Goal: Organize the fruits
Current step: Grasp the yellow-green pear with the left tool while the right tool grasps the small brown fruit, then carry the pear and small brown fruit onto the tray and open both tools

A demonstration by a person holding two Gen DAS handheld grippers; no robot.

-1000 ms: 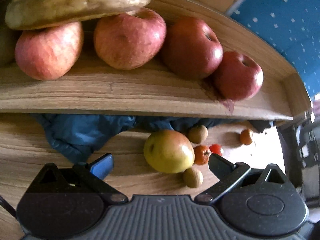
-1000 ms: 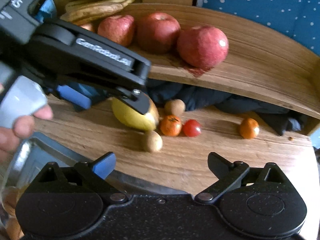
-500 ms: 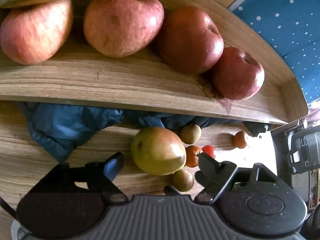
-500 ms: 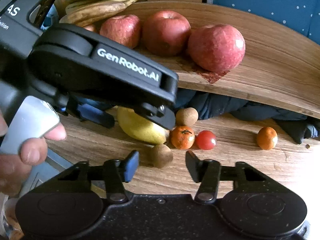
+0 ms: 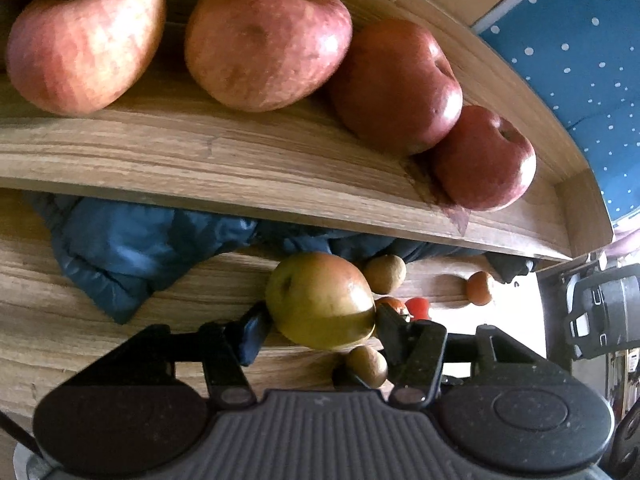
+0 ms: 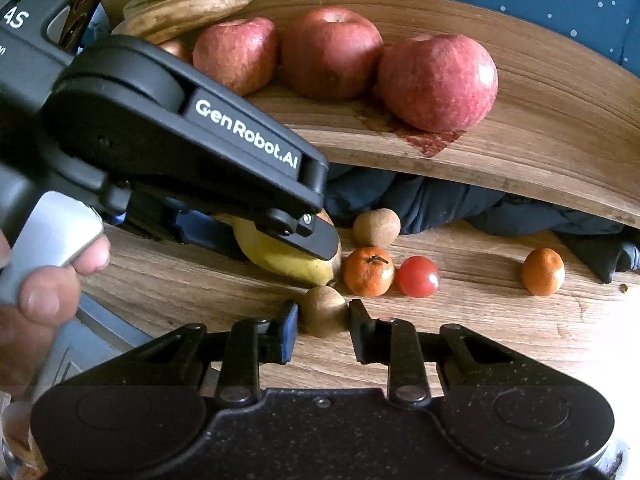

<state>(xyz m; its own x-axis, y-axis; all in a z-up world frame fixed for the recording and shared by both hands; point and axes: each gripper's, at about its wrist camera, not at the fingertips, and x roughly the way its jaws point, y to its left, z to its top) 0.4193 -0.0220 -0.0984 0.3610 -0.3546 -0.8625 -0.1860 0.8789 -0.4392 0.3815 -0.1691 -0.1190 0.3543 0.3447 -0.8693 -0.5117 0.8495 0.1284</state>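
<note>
A yellow-green apple (image 5: 320, 300) lies on the wooden table (image 6: 480, 328). My left gripper (image 5: 320, 322) straddles it with jaws closing, and both pads touch its sides. In the right wrist view one of the left gripper's fingers (image 6: 304, 236) crosses over this apple (image 6: 280, 260). A small brown fruit (image 6: 323, 312) sits between the pads of my right gripper (image 6: 323, 318), whose jaws are closing and touch both its sides. Just beyond lie a tangerine (image 6: 368, 272), a cherry tomato (image 6: 418, 276), a second brown fruit (image 6: 376, 227) and another tangerine (image 6: 543, 271).
A curved wooden shelf (image 6: 540, 128) above the table carries several red apples (image 6: 438, 82) and bananas (image 6: 188, 4). Blue cloth (image 5: 132, 252) is bunched under it. A person's fingers (image 6: 48, 280) hold the left gripper's handle. A metal tray edge (image 6: 104, 324) shows at lower left.
Both grippers' jaws have narrowed from wide open: the left ones onto the yellow-green apple, the right ones onto the small brown fruit. The right gripper has sunk a little toward the table.
</note>
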